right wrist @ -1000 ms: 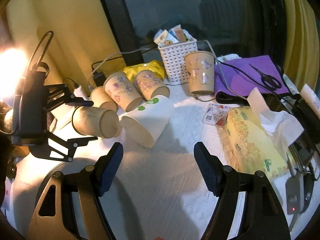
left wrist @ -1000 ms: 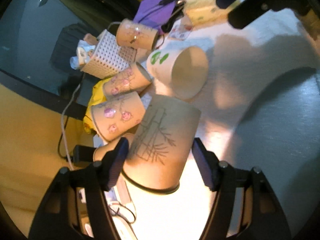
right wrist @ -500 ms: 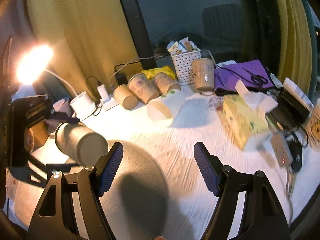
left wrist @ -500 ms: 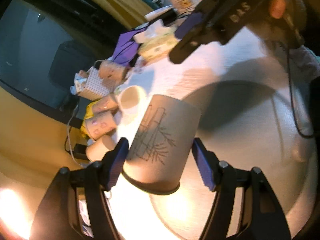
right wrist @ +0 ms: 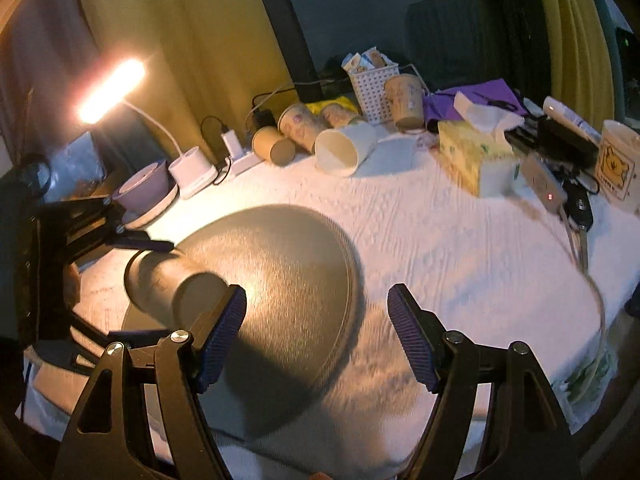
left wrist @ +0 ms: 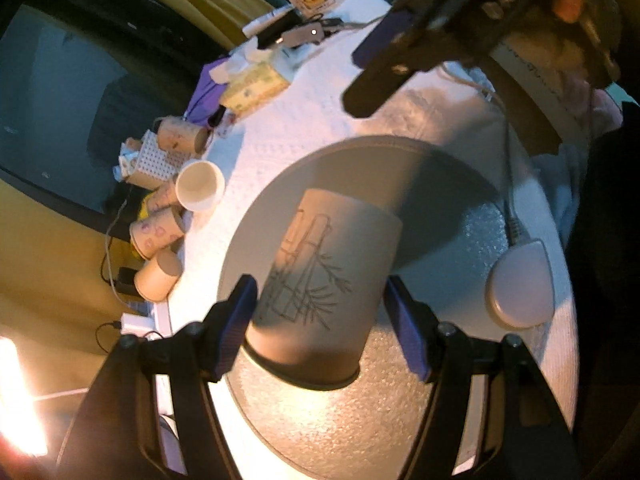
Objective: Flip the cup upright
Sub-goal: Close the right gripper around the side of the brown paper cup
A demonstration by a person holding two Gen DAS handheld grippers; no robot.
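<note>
I am working at a home table (right wrist: 460, 248) by night, covered in a white textured cloth. A lit desk lamp (right wrist: 112, 90) glows beside yellow curtains (right wrist: 176, 28) and a dark window (right wrist: 360, 4). Household clutter lines the far edge: a tissue box (right wrist: 470, 156), a cartoon-bear mug (right wrist: 616, 164), a white basket (right wrist: 372, 86) of packets, chargers with cords, and several paper cups (right wrist: 320, 132) lying on their sides.

The beige paper cup with a dark bamboo line drawing (left wrist: 320, 276) (right wrist: 168, 284) lay tilted on its side above the tabletop, its closed bottom pointing away from the left tongs' camera.
</note>
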